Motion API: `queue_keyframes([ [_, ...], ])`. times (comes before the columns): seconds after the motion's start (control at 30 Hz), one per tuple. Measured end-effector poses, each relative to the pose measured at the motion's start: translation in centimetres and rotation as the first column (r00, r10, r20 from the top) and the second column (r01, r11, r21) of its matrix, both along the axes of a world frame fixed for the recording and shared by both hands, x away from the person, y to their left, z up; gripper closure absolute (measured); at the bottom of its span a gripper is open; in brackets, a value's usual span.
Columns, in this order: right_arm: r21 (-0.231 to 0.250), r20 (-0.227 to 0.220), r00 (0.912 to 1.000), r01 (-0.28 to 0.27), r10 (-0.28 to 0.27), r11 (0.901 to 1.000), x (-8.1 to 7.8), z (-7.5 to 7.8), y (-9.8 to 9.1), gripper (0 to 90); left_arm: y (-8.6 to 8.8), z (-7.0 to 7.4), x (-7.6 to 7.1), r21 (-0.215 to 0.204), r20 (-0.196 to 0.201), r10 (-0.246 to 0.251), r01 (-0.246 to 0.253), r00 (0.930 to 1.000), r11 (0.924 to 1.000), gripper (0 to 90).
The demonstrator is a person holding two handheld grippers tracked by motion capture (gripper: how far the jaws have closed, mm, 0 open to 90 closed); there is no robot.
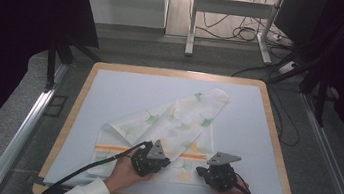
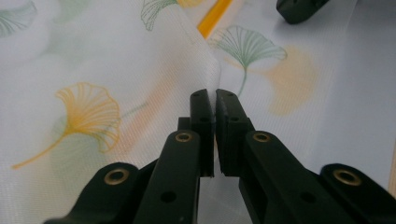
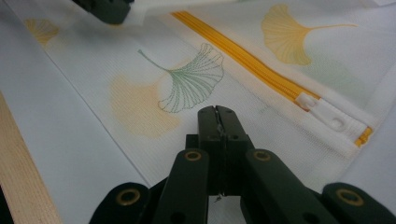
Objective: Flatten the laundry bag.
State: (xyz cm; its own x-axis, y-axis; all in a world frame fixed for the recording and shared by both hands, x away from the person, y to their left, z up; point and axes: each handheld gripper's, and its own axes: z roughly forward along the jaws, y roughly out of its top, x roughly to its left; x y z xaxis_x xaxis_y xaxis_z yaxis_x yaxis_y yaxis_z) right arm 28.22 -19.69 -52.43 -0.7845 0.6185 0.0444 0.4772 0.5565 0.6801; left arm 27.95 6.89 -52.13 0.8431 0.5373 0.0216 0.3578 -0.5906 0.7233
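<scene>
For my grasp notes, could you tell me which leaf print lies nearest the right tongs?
The green leaf lies just beyond the right tongs. It is a green outline fan over a pale orange blotch; the orange leaf sits farther off, past the zipper.

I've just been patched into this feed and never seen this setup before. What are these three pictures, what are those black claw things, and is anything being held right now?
There is no robot arm here: a person stands at the table and holds a hand tool with two black jaws in each hand. The high view looks down from above the person's side; the left gripper and the right gripper sit near the bottom of it. The other two pictures come from small cameras riding on each tool, looking along its own jaws.

On the white table mat lies a mesh laundry bag printed with green and yellow ginkgo leaves, with an orange zipper across it.

In the left gripper view, the left gripper is pinched on a raised fold of the bag. In the right gripper view, the right gripper is closed over the bag's near edge; whether it has caught fabric is unclear.
</scene>
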Motion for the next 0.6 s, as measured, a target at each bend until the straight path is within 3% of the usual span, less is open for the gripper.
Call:
queue_keyframes([
  [0.37, 0.000, 0.006, 1.0000, -0.001, 0.001, 1.0000, 0.0, 0.0, 0.0, 89.3, 2.1, 2.0, 1.4, -0.085, 0.039, 0.067, -0.064, 0.9969, 0.9943, 87.4],
  [0.6, -0.003, 0.011, 0.9999, 0.002, -0.002, 1.0000, -0.1, 0.0, 0.0, 89.3, 4.4, 2.9, 3.1, -0.134, 0.070, 0.158, -0.147, 0.9850, 0.9799, 87.5],
])
